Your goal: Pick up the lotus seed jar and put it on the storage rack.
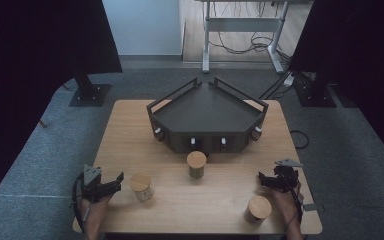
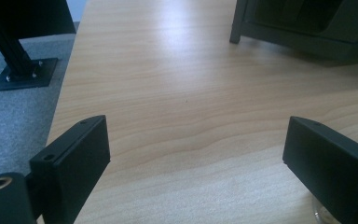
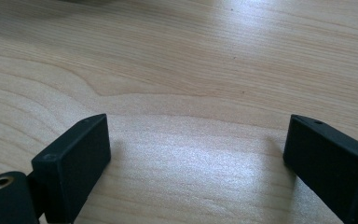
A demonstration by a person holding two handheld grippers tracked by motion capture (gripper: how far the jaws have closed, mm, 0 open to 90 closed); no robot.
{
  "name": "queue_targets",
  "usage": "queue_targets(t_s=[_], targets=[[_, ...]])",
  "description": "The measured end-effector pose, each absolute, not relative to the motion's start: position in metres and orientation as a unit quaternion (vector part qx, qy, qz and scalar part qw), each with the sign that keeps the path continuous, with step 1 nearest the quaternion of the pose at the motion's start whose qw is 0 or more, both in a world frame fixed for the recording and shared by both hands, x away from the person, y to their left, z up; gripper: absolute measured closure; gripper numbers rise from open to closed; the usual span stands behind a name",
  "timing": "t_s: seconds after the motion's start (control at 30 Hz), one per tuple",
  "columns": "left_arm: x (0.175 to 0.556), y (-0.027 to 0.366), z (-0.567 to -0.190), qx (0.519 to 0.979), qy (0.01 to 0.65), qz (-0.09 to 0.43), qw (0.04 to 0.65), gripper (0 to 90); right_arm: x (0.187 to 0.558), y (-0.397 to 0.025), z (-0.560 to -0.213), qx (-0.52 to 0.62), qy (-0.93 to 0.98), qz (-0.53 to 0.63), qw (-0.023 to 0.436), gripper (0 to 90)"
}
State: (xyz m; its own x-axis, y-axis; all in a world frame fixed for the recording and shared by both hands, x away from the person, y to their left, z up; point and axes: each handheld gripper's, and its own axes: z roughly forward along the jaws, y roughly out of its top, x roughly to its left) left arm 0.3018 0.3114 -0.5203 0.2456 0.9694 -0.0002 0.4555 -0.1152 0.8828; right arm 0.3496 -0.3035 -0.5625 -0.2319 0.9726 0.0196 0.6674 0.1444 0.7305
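Three glass jars with round wooden lids stand on the wooden table (image 1: pixel 220 210): one front left (image 1: pixel 141 186), one in the middle (image 1: pixel 196 164), one front right (image 1: pixel 258 208). My left gripper (image 1: pixel 116 182) rests at the table's front left, open, just left of the left jar. In the left gripper view its jaws (image 2: pixel 198 135) stand wide apart over bare wood, with a jar's base (image 2: pixel 320 213) peeking from behind the right jaw. My right gripper (image 1: pixel 261 181) sits at the front right, open, just behind the right jar. Between its jaws (image 3: pixel 198 133) lies nothing but wood.
A dark corner-shaped tray unit (image 1: pixel 207 107) with raised rails and small front knobs sits at the back middle of the table; its corner (image 2: pixel 307 28) shows in the left gripper view. Black stand bases (image 1: pixel 89 94) rest on the grey carpet beside the table.
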Motion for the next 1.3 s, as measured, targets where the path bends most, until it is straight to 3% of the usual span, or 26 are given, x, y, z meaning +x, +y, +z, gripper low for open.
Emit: queue_targets(t_s=[1.3], targets=[[0.286, 0.301, -0.495, 0.665, 0.488, 0.341, 0.451, 7.3, 0.350, -0.303, -0.562, 0.570, 0.719, 0.319, 0.239, 6.6]])
